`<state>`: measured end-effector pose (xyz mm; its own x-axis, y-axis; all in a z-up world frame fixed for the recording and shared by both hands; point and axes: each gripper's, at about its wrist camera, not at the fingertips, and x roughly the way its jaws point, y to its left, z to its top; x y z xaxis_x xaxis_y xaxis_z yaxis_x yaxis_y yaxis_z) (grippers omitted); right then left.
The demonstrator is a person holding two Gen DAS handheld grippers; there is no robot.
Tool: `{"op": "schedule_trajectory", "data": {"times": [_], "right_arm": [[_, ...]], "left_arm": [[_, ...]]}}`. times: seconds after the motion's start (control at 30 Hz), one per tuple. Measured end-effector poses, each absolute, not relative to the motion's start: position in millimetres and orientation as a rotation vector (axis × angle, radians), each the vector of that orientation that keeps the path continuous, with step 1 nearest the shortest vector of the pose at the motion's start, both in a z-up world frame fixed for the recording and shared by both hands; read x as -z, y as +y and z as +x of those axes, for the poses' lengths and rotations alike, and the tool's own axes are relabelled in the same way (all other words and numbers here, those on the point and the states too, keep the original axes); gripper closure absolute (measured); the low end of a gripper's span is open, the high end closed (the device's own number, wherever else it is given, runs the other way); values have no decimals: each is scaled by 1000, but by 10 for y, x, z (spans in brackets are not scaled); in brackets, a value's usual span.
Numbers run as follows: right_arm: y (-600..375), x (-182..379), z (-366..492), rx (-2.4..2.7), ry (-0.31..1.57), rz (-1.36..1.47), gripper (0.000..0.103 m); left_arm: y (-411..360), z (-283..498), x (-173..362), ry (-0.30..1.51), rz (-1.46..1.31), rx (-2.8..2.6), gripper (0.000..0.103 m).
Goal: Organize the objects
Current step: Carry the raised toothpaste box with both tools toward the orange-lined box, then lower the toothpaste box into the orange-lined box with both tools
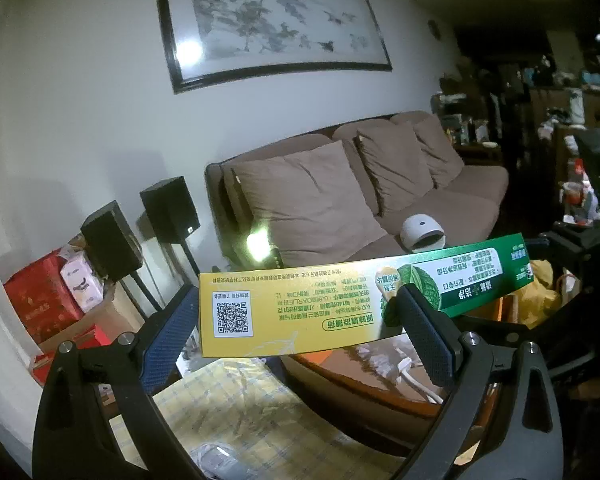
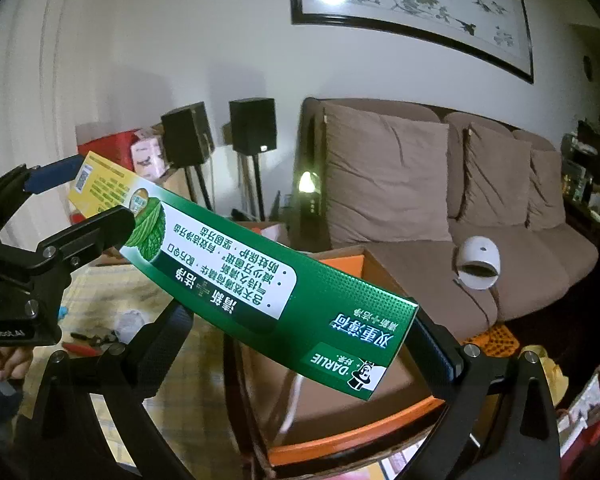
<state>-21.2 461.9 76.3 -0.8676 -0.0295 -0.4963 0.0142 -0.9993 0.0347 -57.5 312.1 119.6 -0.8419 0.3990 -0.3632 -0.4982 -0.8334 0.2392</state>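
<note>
The toothpaste box (image 2: 260, 280) is up in the air over the worktop (image 1: 228, 412), held at both ends. The left gripper (image 1: 300, 320) has its jaws clenched on the yellow end w/ the QR code; in the right wrist view the same gripper (image 2: 80, 204) shows off to the left, blue pad behind the box and black finger in front. The right gripper (image 2: 300, 344) has the green logo end between its jaws. They look closed on it, but I can't tell how firm that contact is.

The risk as I see it is two grips on one thin carton. If the hands drift apart or twist against each other, the box prob. buckles or slides out of a pad. If one side lets go before the other has a solid hold, the long box swings down on the remaining grip and could drop.

Below sits an open cardboard box (image 2: 384, 284) w/ orange flaps, likely the target. The toothpaste box is long and tilted, so it may catch the rim or a flap going in. There's also a white cable (image 2: 292, 404) inside that could snag it. A small pair of pliers or cutters (image 2: 88, 340) and other bits lie on the checked cloth (image 1: 236, 400) nearby, so a dropped box could knock them.
</note>
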Motion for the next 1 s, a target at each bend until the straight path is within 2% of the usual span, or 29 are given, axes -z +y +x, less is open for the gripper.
{"op": "schedule_trajectory", "data": {"times": [1.0], "right_arm": [[5002, -489, -357, 3054, -156, 966, 3]], "left_arm": [[3572, -882, -913, 455, -485, -2505, 6]]}}
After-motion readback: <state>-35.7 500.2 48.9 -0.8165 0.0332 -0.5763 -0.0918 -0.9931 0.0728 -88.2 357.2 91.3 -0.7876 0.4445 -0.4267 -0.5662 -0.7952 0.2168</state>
